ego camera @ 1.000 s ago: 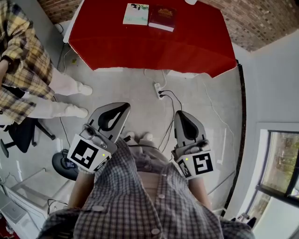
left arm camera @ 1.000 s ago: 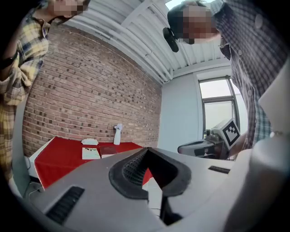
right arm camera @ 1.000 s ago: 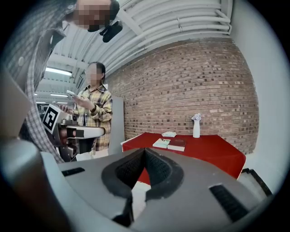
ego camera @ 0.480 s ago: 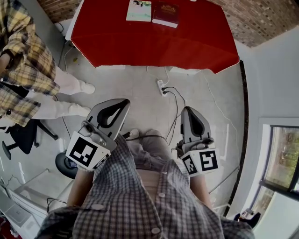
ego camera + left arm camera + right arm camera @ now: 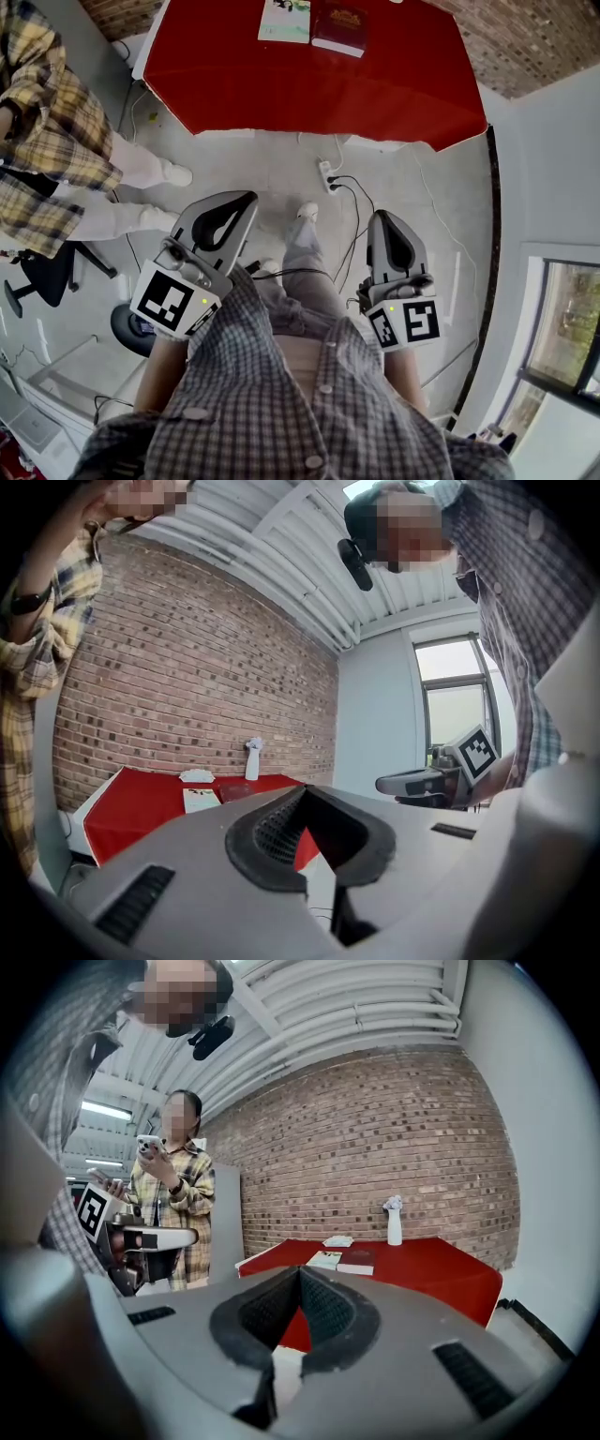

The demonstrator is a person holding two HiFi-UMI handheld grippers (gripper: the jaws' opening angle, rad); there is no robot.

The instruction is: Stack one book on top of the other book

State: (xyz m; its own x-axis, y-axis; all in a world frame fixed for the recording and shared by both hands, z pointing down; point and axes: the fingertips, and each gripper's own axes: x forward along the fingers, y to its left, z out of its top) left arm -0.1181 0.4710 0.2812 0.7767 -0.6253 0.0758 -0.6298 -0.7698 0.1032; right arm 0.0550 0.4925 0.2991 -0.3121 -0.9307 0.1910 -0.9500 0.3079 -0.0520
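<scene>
Two books lie side by side at the far edge of a red-covered table (image 5: 309, 84): a pale green-white book (image 5: 285, 21) on the left and a dark red book (image 5: 339, 28) on the right. Both show small in the right gripper view, the pale book (image 5: 324, 1260) beside the dark red book (image 5: 357, 1261). My left gripper (image 5: 242, 199) and right gripper (image 5: 384, 221) are held close to my body, well short of the table, both shut with nothing between the jaws.
A person in a yellow plaid shirt (image 5: 42, 141) stands at the left of the table. A power strip (image 5: 326, 175) with cables lies on the grey floor before the table. A white vase (image 5: 395, 1221) stands on the table's far side. An office chair base (image 5: 28, 272) is at left.
The table and books have slid a little toward the top of the head view as I step forward; one foot now shows ahead. Both grippers stay shut.
</scene>
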